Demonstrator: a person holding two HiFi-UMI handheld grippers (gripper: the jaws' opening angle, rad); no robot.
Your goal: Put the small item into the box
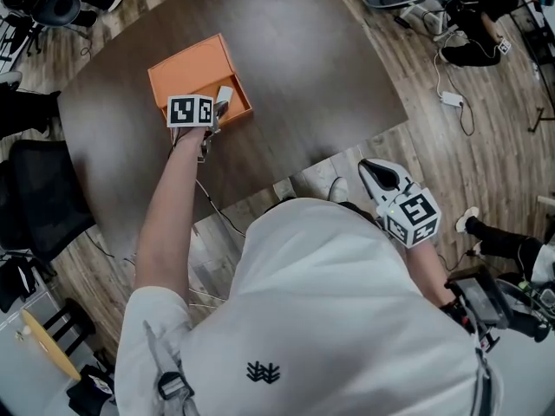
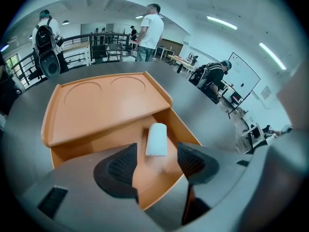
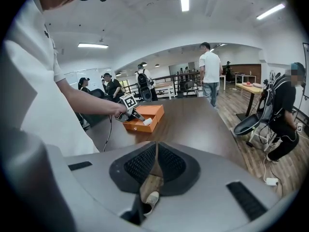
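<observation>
**A:** Head view first?

**B:** Dark brown round wooden table [image 1: 295, 50]; orange rectangular cardboard box [image 1: 195, 72] on its left part, open; left gripper [image 1: 218, 111] reaching over the box's near right corner, pointing steeply down; small white rounded item [image 1: 225, 94] inside the box, just beyond the fingertips; right gripper [image 1: 371, 170] held back by the person's right side, off the table, above the wood-plank floor [image 1: 451, 172].

**A:** Left gripper view; what are the jaws doing?

**B:** Spread wide, pads on nothing; the small white rounded item lies on the bottom of the box's near open compartment, between the two fingertips and a little beyond them, apart from both; it touches neither side wall; the far part of the box is covered by a flat orange insert [image 2: 104, 108] with two shallow round recesses; the table shows dark around the box.

**A:** Right gripper view?

**B:** Jaws pressed together, nothing between the pads; the table stretches ahead; the box sits far and to the left on it, well apart from this gripper; the left gripper hangs over the box with the white item showing inside near the box's front wall.
</observation>
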